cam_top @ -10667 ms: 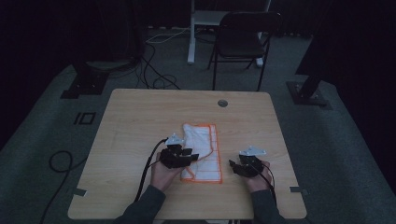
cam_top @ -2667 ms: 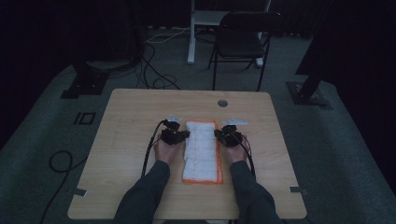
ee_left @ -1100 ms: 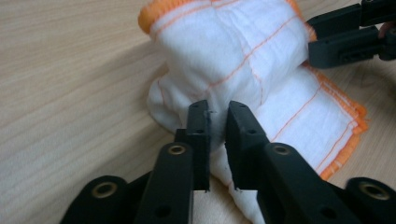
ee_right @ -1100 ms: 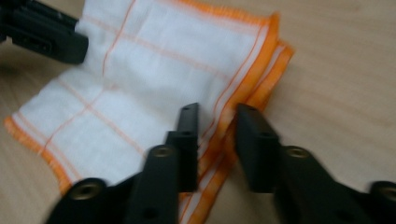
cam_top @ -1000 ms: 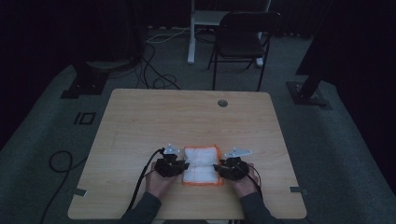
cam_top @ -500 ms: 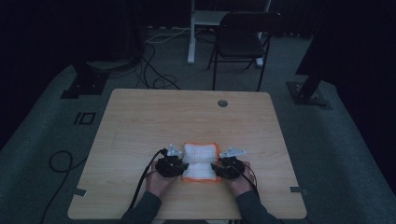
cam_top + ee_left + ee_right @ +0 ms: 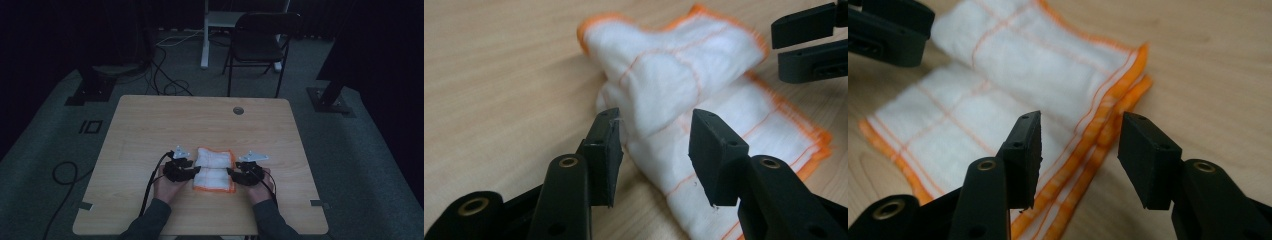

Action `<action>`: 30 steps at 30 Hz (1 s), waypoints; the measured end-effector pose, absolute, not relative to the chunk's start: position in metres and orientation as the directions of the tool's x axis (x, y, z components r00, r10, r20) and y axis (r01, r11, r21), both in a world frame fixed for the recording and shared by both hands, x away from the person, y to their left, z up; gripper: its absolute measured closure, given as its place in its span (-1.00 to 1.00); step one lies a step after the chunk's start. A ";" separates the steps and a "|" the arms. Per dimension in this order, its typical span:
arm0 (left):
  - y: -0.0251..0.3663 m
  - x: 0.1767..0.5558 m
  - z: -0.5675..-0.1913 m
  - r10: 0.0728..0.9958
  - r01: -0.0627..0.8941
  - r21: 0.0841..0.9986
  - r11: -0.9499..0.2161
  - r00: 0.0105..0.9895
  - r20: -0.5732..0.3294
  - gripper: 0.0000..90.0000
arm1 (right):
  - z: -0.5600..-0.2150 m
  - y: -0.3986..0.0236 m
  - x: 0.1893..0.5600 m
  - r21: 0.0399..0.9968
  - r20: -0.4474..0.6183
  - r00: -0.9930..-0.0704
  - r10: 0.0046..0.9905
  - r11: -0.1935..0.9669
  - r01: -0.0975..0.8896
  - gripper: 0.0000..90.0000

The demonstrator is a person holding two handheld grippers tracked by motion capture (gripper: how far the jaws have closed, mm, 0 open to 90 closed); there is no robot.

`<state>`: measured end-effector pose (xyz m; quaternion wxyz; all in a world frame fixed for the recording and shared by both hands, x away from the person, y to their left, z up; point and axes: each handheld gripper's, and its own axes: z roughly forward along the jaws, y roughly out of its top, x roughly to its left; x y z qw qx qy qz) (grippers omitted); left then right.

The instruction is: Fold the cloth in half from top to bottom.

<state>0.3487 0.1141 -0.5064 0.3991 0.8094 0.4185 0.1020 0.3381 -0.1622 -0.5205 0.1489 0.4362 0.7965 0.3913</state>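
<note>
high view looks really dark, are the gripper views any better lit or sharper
High view: dim, the room around the table nearly black, the cloth the brightest thing. Left gripper view: well lit, the left gripper sharp, the cloth's far edge soft. Right gripper view: bright, the right gripper crisp, the far wood blurred.

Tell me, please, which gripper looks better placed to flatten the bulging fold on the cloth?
Probably the left gripper. Its jaws, which have just been opening, stand at the puffed-up fold of the white, orange-edged cloth. The right gripper, also just opening, faces the cloth's flat stacked edges.
</note>
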 end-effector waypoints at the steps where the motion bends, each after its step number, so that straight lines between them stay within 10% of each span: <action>1: 0.114 0.351 -0.504 0.759 0.594 0.737 -0.322 0.628 -0.175 0.25 | -0.514 -0.164 0.340 0.772 0.102 -0.567 0.817 0.295 0.564 0.15; 30: 0.093 0.418 -0.516 0.813 0.708 0.670 -0.222 0.514 -0.274 0.25 | -0.531 -0.154 0.408 0.701 0.217 -0.424 0.879 0.163 0.695 0.35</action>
